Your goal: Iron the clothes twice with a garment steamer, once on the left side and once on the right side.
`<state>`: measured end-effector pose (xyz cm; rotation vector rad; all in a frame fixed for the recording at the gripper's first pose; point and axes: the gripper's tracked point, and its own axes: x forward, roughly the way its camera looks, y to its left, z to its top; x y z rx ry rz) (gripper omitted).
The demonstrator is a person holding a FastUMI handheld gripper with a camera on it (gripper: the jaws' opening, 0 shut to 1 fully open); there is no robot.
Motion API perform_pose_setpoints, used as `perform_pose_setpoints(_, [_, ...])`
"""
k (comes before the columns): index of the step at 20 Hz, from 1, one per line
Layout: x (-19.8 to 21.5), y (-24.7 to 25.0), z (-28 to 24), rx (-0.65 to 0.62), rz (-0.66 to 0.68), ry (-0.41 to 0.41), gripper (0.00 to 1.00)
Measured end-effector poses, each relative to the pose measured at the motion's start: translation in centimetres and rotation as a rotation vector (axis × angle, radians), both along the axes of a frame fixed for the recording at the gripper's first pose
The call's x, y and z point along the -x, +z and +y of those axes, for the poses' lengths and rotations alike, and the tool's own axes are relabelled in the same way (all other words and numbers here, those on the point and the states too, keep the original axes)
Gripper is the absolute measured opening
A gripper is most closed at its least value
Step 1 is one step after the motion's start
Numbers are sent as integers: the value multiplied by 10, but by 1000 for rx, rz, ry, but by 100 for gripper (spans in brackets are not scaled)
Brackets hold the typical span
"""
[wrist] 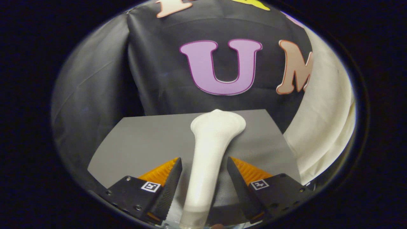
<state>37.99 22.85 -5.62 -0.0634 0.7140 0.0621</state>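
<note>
1. The garment steamer [210,149] is a white, slim-handled tool lying lengthwise on the grey counter [140,140]. It serves as the landmark here.
2. Its handle runs back toward the camera and widens at the far end into a rounded, flattened head. That head sits close to the counter's far edge.
3. The hand-held gripper [203,175] straddles the steamer's handle. One black finger [168,187] stands on the left of the handle and the other on the right.
4. The fingers are spread. A visible strip of counter shows between each inner pad and the handle on both sides, so neither finger presses on the steamer.
5. Each finger has an orange ribbed face on its outer side, and a small square marker sits on each black finger base nearer the camera.
6. Beyond the steamer's head, the black cloth wall [159,73] of the booth rises straight behind the counter.
7. To the right of the steamer, past the counter's right edge, hangs a cream-white garment [324,127]. Its fabric falls in soft folds and is well apart from the steamer and the fingers.
8. To the left of the steamer, beyond the counter's left edge, more dark cloth [89,92] drapes down.
</note>
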Motion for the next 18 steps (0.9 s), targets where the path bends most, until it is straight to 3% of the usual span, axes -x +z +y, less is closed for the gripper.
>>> perform_pose_setpoints(2, [-12, -5, -6, 7, -1, -8, 80])
perform_pose_setpoints(3, [-13, -10, -2, -37, 12, -13, 52])
perform_pose_setpoints(5, [-7, 1, 12, -135, 11, -5, 45])
perform_pose_setpoints(6, [-10, 10, 11, -117, -16, 19, 40])
perform_pose_setpoints(12, [8, 60, 16, -85, -157, 149, 36])
perform_pose_setpoints(18, [56, 112, -6, -190, -203, 241, 35])
